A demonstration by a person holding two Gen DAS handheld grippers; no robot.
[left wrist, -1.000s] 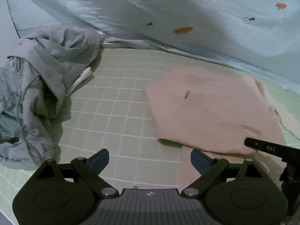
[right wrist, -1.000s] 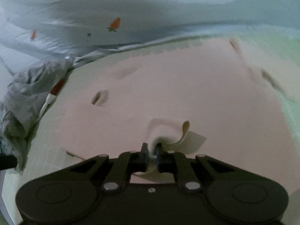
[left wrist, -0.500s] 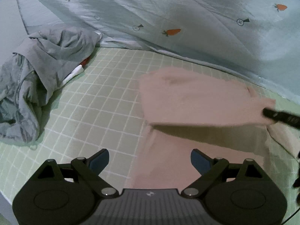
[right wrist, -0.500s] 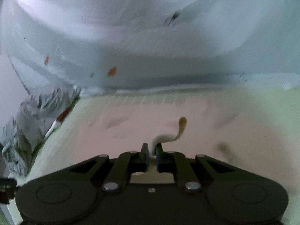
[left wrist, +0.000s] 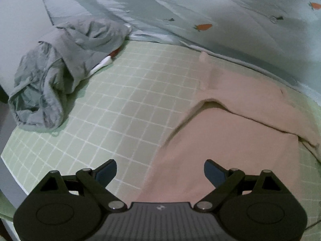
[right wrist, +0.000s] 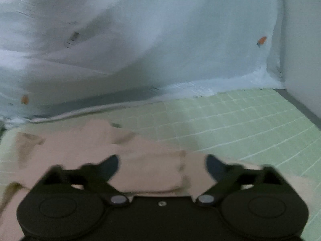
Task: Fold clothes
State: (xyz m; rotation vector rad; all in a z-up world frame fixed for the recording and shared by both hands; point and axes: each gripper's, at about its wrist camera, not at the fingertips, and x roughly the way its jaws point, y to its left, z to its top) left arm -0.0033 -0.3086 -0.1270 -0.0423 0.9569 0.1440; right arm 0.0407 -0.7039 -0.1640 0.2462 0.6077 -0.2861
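A pale pink garment (left wrist: 240, 124) lies spread on the green checked sheet (left wrist: 124, 108), with one flap folded over across its far part. My left gripper (left wrist: 160, 170) hovers open over the garment's near left edge, nothing between its fingers. In the right wrist view the same pink garment (right wrist: 144, 160) lies flat, and my right gripper (right wrist: 162, 166) stands open above it, holding nothing. That view is blurred by motion.
A crumpled grey jacket (left wrist: 60, 64) is heaped at the far left of the sheet. A light blue quilt with carrot prints (left wrist: 200, 10) is banked along the far side. The bed's left edge (left wrist: 12, 160) drops off near the jacket. A wall (right wrist: 301, 50) stands at the right.
My right gripper was shut on a pink edge, carried it over, and has now opened and let it go. The garment lies unfolded wider. The left gripper stayed open and pulled back.
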